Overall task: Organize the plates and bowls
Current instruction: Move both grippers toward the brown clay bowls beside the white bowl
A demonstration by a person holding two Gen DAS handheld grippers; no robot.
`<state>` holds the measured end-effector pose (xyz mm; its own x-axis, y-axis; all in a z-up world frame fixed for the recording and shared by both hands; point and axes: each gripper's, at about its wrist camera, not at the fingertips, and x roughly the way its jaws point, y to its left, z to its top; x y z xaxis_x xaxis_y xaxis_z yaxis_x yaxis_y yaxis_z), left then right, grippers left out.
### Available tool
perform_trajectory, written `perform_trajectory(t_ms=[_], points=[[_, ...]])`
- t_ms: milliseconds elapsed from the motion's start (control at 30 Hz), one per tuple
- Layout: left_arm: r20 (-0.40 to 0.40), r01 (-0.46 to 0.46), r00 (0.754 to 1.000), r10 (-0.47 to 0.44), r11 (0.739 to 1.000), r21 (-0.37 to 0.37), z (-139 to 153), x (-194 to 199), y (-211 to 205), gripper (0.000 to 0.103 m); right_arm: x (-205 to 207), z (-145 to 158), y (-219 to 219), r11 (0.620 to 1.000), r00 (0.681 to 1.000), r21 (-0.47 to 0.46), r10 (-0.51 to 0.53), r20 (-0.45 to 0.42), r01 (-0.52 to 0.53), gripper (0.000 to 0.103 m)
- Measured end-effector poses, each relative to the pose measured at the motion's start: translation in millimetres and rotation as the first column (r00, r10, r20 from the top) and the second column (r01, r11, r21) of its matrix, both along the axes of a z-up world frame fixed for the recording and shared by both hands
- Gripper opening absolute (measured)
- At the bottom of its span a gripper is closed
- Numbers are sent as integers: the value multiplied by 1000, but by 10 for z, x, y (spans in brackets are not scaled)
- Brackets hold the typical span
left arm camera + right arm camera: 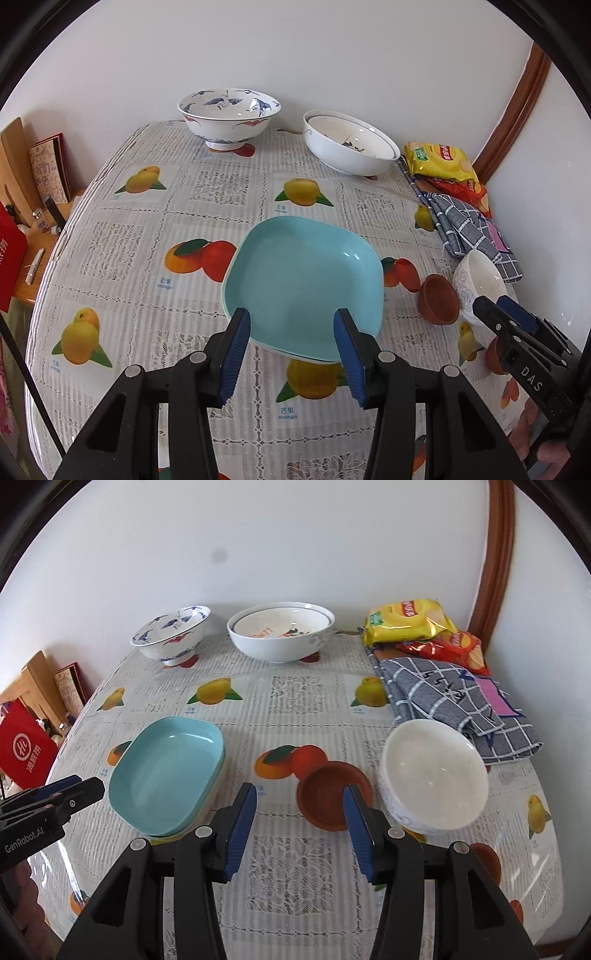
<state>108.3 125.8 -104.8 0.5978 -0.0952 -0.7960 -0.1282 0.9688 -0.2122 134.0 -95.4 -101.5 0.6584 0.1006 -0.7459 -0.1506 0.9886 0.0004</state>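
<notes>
A stack of square plates with a light blue plate [306, 273] [166, 771] on top lies mid-table. My left gripper [291, 317] hovers open over its near edge, nothing between the pads. My right gripper [301, 795] is open above the cloth, in front of a small brown dish [328, 797] [437, 299]. A small white bowl [436, 775] [478, 284] leans on the brown dish's right rim. At the back stand a blue-patterned bowl [229, 114] [171, 633] and a large white bowl [349, 147] [280, 633] with a smaller one nested inside.
Yellow and red chip bags [406, 622] [439, 160] and a folded grey checked cloth [454, 705] [469, 229] lie at the table's right side by the wall. A side shelf with books and a red box [24, 751] stands left of the table [122, 236].
</notes>
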Motion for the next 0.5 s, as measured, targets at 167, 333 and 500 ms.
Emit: perform_trajectory(t_ms=[167,333,500], points=[[4,33,999,-33,999,-4,4,4,-102,45,-162,-3,-393,995,995,-15,-100,1,100,50],[0,61,998,-61,998,-15,-34,39,-189,45,-303,-27,-785,980,980,21,-200,-9,200,50],[-6,91,996,-92,996,-19,-66,91,-279,45,-429,-69,-1053,963,963,23,-269,-25,269,50]])
